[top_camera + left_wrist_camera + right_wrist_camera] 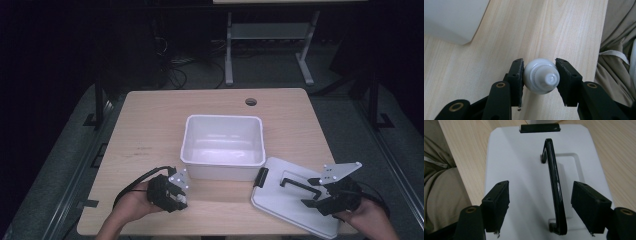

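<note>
left tongs point(539, 75): clamped on a small white bottle point(541, 79), one pad point(517, 75) on each flank, cap end facing the camera
bottle axis: runs along the tongs, not across them
bottle place: just above the worktop point(150, 125), near edge, left of centre
bin point(222, 145): open white tub, ahead and right of the left tongs, near
right tongs point(540, 206): apart, straddling the black handle point(554, 187) of the white lid point(524, 157), not pinching it
nearer hand to bin: left, by my read
</note>
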### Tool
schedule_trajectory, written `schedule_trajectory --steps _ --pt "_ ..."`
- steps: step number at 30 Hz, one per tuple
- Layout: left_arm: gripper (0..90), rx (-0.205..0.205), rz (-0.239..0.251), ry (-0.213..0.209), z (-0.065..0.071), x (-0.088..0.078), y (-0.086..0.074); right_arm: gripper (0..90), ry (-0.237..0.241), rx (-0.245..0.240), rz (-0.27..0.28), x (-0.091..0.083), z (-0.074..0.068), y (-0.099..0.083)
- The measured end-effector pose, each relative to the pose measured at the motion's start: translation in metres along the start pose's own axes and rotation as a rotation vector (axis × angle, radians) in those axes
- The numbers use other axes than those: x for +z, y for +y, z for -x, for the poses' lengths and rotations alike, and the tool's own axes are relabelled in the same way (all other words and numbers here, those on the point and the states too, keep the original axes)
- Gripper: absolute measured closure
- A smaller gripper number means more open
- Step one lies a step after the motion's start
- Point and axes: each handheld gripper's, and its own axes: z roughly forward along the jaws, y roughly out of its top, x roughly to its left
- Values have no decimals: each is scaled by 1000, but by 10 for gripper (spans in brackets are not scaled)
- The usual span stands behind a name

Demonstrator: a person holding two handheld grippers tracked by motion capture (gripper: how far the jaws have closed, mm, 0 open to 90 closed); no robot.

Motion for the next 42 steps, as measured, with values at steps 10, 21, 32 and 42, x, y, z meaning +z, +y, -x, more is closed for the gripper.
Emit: schedule_trajectory --steps 10,21,32,42 --pt "596 0 9 -4 0 -6 1 301 -1 1 -3 2 1 0" --pt "596 -3 12 14 0 -20 1 301 4 0 -2 2 0 1" --pt "596 -12 20 22 -1 -38 0 294 -1 -1 -5 2 0 5" --pt "596 -27 17 42 -4 -60 1 294 0 10 -7 2 -1 3"
